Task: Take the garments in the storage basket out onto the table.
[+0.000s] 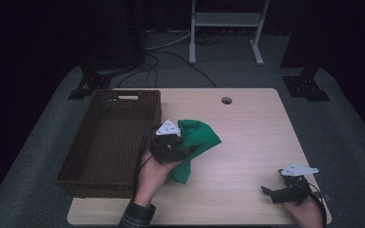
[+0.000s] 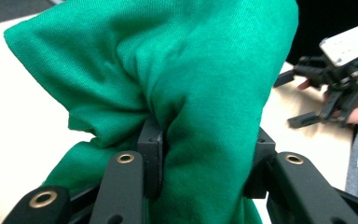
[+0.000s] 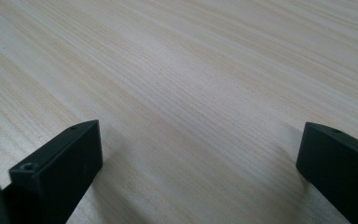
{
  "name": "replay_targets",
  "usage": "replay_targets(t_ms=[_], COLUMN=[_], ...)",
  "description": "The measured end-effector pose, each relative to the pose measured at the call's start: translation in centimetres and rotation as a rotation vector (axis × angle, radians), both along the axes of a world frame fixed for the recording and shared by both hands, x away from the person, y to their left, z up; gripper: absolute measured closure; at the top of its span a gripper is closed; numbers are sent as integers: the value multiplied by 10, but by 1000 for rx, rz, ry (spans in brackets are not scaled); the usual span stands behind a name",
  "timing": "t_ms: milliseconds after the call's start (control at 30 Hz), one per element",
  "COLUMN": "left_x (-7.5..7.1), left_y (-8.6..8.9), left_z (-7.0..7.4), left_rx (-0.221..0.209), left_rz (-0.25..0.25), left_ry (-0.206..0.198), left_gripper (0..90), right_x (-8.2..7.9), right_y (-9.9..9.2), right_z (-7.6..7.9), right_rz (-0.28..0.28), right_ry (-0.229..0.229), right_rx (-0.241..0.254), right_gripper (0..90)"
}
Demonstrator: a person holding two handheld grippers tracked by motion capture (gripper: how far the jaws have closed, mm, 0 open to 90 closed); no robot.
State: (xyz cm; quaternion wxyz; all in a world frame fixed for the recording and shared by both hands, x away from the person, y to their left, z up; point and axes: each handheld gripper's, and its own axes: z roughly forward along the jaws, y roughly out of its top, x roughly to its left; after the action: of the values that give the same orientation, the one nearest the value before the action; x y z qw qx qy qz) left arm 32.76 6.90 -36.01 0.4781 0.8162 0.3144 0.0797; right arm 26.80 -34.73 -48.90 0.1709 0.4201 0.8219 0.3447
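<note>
left gripper (image 1: pixel 183 145): jaws clamped on a green cloth (image 1: pixel 195 142), part-way closed, a thick fold of fabric pinched between the two pads. in the left gripper view, cloth (image 2: pixel 186 93) bunched above the jaws, wrinkled where squeezed, loose edge drooping to the left. cloth lifted clear at the grip, lower end hanging down toward the table (image 1: pixel 247 142) near the holding hand (image 1: pixel 152 178).

position of cloth: left of table centre, just right of the wicker basket (image 1: pixel 109 142), not inside it. basket sits on the left side of the table, long side running near to far, handle slot at the far end.

right gripper (image 1: pixel 278 194): resting low at the near right corner of the table, well apart from the cloth. jaws wide apart, nothing between them; in the right gripper view only bare wood grain (image 3: pixel 191 93) between the two black pads. seen also from the left gripper view, far right (image 2: pixel 307 100), held in a hand, jaws spread.

round cable hole (image 1: pixel 226 100) at the far edge of the table, beyond the cloth.
</note>
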Motion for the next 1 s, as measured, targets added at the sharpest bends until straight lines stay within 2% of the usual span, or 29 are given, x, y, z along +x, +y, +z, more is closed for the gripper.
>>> replay_targets(t_ms=[67, 167, 367, 633, 900, 1000], left_x=[0, -3, -5, -7, -2, -1], left_y=[-5, -14, -22, -39, -43, -45], left_z=[-4, -10, -24, -46, -65, -69], left_rx=[1, 32, 59, 112, 123, 126], left_rz=[3, -8, 22, 30, 49, 56], left_ry=[4, 8, 25, 53, 86, 87], left_gripper=[604, 604, 604, 604, 603, 602], right_x=[0, 0, 0, 0, 0, 0], right_y=[0, 0, 0, 0, 0, 0], right_z=[0, 0, 0, 0, 0, 0], right_rz=[-1, 0, 3, 3, 3, 3], right_ry=[1, 2, 1, 1, 1, 1], right_rx=[1, 2, 1, 1, 1, 1], right_gripper=[0, 0, 0, 0, 0, 0])
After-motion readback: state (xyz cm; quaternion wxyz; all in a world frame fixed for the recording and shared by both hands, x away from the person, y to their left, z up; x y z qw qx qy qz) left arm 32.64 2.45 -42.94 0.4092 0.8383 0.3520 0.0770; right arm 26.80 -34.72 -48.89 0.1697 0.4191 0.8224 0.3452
